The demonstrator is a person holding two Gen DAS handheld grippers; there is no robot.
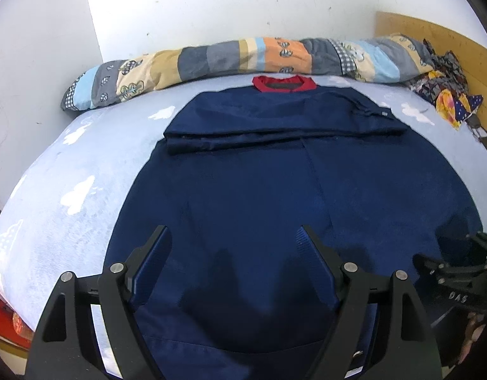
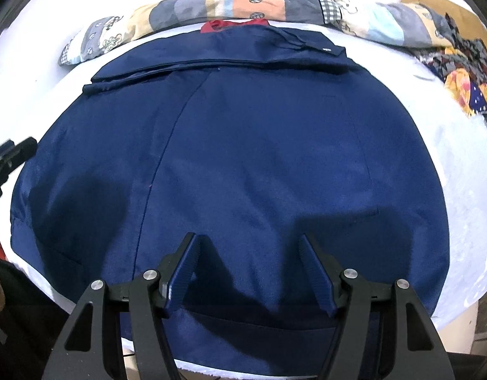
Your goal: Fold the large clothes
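A large navy garment [image 1: 243, 183] [image 2: 243, 158] with a red collar [image 1: 284, 83] [image 2: 234, 25] lies flat on the bed, its sleeves folded across the upper part. My left gripper [image 1: 234, 231] hovers open over the near hem, nothing between its fingers. My right gripper [image 2: 248, 240] hangs open over the near part of the same cloth, its jaws wide and empty. In the left wrist view the right gripper [image 1: 458, 272] shows as a black frame at the right edge. The left gripper's tip [image 2: 12, 155] pokes in at the left edge of the right wrist view.
A light blue bedsheet with white clouds [image 1: 69, 190] covers the bed. A rolled patchwork quilt [image 1: 243, 57] [image 2: 243, 3] lies along the far side by a white wall. Patterned cloth [image 1: 446, 88] is bunched at the far right by a wooden headboard [image 1: 439, 34].
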